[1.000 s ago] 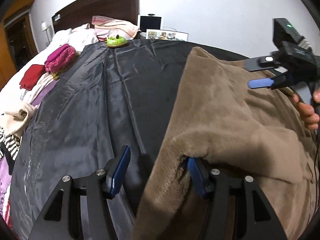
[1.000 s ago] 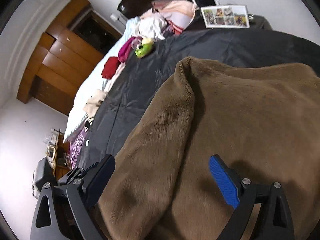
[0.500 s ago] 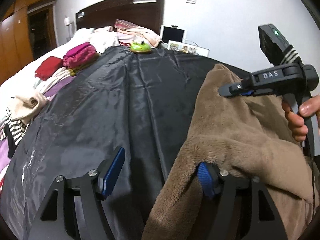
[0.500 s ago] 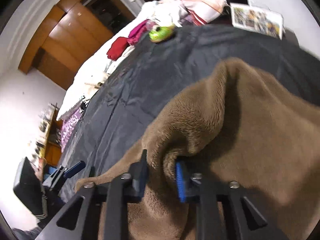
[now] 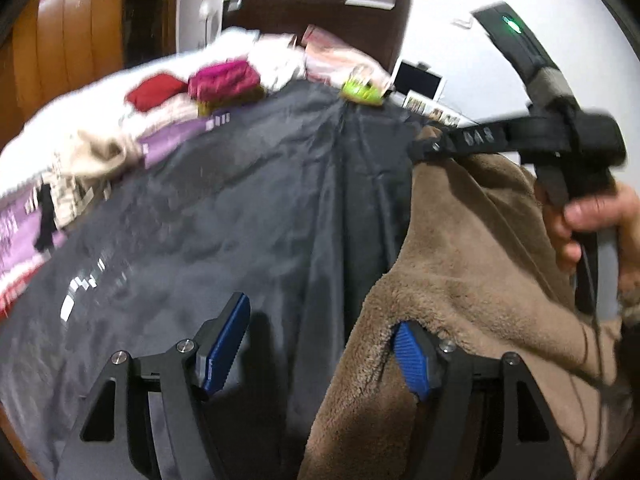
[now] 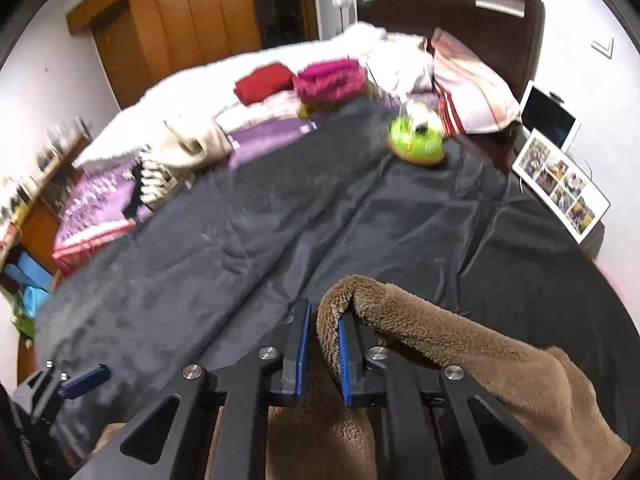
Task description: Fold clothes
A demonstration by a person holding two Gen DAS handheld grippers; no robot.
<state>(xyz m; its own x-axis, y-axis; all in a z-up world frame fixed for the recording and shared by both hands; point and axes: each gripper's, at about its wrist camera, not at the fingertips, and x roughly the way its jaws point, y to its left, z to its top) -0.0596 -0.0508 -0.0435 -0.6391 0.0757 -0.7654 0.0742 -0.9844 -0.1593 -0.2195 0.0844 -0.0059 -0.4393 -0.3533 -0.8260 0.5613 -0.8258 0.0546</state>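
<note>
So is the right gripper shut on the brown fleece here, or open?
Shut on it. The right gripper has just been closing, and its blue pads now pinch a raised fold of the brown fleece.

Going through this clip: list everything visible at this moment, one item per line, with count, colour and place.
Fluffy fleece garment: one, brown, near edge of bed.
Shiny bed sheet: one, dark grey, spread over bed.
Round plastic toy: one, green, far end of sheet.
Folded clothes: two, magenta and red, beyond sheet.
Wooden headboard: one, dark brown, against wall.
Photo collage board: one, white-edged, right of bed.
Wooden wardrobe: one, orange-brown, far left.
Left gripper: black, blue pads, open, one pad under fleece edge.
Right gripper: shut on fleece fold.
Hand: one, gripping right handle.
</note>
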